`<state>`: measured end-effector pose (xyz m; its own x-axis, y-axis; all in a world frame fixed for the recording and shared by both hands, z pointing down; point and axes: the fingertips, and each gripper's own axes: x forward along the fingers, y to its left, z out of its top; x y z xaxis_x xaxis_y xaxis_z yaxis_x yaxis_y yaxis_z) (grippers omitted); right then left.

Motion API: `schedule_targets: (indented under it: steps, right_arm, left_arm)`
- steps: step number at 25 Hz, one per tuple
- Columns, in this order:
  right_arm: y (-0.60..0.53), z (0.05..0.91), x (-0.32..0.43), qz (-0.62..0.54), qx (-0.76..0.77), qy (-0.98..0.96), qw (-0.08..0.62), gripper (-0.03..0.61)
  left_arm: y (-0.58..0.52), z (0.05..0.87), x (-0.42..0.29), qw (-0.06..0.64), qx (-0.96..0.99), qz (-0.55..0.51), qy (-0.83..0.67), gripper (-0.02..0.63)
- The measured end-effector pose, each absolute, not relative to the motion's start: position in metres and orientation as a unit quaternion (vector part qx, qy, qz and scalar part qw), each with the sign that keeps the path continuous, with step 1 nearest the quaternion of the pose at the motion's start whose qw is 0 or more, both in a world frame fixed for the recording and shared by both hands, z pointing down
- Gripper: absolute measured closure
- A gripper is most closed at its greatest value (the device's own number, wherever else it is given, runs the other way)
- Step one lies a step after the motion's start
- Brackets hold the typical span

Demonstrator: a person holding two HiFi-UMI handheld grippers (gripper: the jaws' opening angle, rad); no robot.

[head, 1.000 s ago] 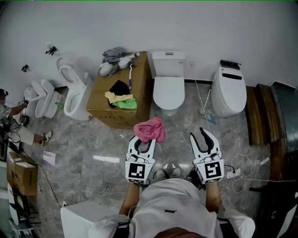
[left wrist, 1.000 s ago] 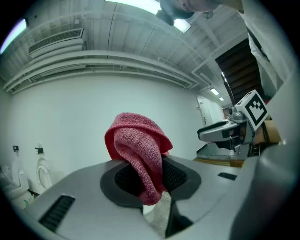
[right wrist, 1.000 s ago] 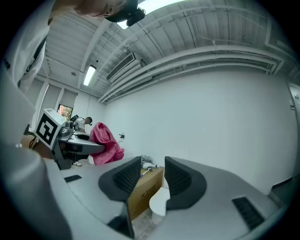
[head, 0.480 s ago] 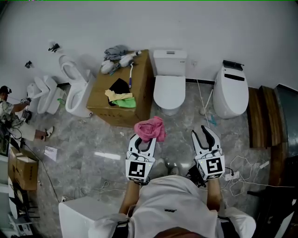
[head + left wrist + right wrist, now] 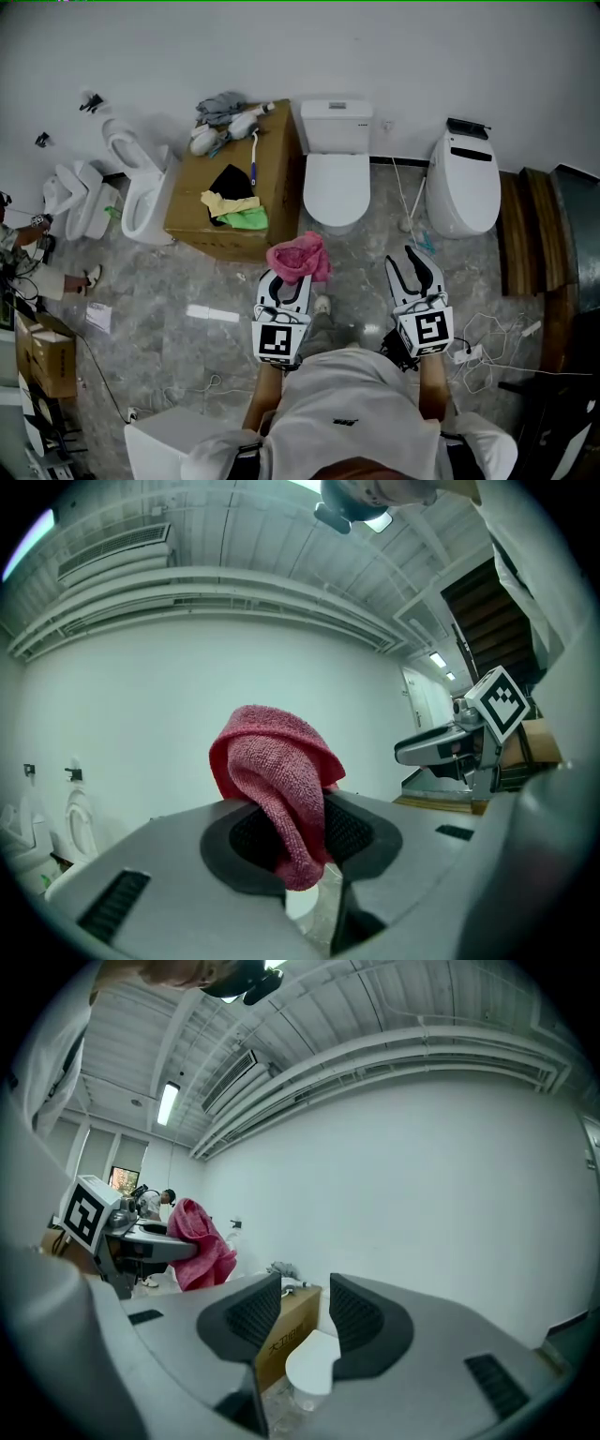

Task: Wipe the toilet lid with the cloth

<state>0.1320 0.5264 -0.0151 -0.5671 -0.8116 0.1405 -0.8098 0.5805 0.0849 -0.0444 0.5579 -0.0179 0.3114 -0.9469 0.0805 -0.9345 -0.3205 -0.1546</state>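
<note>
While the view has barely shifted since a second ago, toilet lid (image 5: 336,187) sits upper centre, untouched | left gripper (image 5: 290,280) clenched on pink cloth (image 5: 298,259), mid-frame; right gripper (image 5: 410,266) parted, empty | wiping not begun

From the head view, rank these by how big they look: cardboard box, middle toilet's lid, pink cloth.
1. cardboard box
2. toilet lid
3. pink cloth, only slightly smaller than the lid. It is held nearer the camera, so its true size is unsure.
</note>
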Motion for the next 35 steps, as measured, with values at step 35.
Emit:
schedule_targets:
  steps: [35]
  right_arm:
    - [0.315, 0.019, 0.032, 0.016, 0.521, -0.844, 0.128, 0.422]
  left_arm:
    - [0.312, 0.016, -0.138, 0.021, -0.858, -0.088, 0.506, 0.503]
